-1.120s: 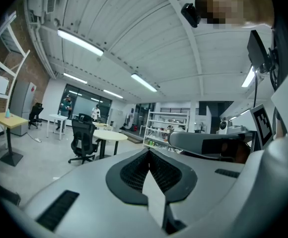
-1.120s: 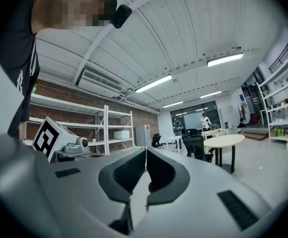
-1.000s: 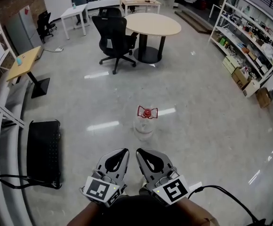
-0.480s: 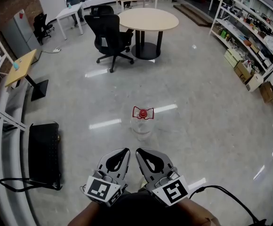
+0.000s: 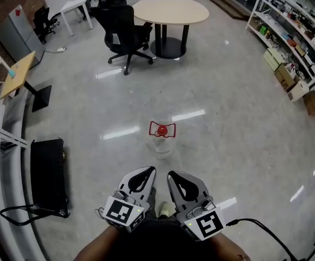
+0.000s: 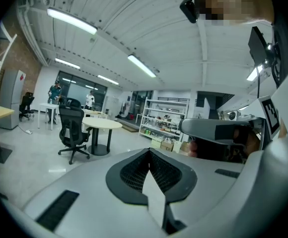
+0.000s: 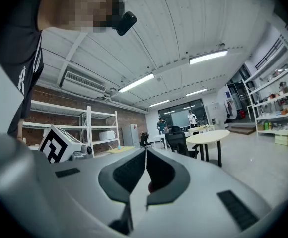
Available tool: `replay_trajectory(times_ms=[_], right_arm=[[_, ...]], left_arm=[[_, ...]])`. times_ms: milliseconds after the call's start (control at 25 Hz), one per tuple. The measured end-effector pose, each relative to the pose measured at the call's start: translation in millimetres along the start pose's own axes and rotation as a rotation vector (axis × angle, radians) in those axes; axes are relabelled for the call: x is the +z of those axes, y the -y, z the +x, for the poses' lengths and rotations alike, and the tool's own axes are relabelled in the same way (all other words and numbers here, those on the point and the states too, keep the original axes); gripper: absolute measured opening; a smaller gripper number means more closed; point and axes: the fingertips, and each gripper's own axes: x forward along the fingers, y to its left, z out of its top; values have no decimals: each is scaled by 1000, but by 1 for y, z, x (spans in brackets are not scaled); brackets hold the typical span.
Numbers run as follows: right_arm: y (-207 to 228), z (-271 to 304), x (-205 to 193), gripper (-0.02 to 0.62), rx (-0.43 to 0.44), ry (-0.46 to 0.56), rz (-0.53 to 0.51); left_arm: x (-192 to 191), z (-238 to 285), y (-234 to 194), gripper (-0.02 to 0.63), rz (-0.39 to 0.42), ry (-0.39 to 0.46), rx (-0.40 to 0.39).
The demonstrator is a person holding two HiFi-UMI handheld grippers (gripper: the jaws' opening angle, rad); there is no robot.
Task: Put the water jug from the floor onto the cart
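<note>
**Jug on bare floor, both tongs closed and short of it**

Water jug [image 5: 162,144]: clear body, red cap, upright on the glossy floor [image 5: 233,129], just ahead of both tongs. Nothing touches it. Open floor on every side of it.

Left gripper [image 5: 148,171]: jaws pressed together, nothing between them. The left gripper view shows the seam [image 6: 149,150] fully closed. It is low in the head view, left of the jug's line.

Right gripper [image 5: 172,174]: jaws meet at the tip [image 7: 145,149], empty. A spot of red shows through the gap behind the tip. It is close beside the left gripper, the two tips near but apart.

Edges:
- Left: a black flat platform [image 5: 48,173] lies on the floor beside a white rack frame [image 5: 0,132].
- Far left: a small wooden desk [image 5: 17,72].
- Ahead: a black office chair [image 5: 122,29] and a round table [image 5: 171,10], well apart from the jug.
- Right: shelving [image 5: 296,31] with cardboard boxes [image 5: 289,83] at its foot.
- Lower right: a black cable [image 5: 263,230] trails from the right gripper across the floor.
</note>
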Motion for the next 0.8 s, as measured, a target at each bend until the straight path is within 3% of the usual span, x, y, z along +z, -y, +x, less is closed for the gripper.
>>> replay_trajectory(times_ms=[200, 400, 560, 800], right_arm=[[62, 61, -13, 3, -65, -34, -12], [128, 131, -41, 3, -170, -78, -31], [172, 159, -80, 3, -234, -135, -12], [232, 167, -135, 3, -290, -201, 54]], left_arm=[[-5, 80, -53, 5, -2, 0, -79], [-15, 167, -119, 5, 7, -57, -132], [-71, 233, -150, 5, -24, -133, -187], [-197, 325, -176, 6, -199, -365, -167]])
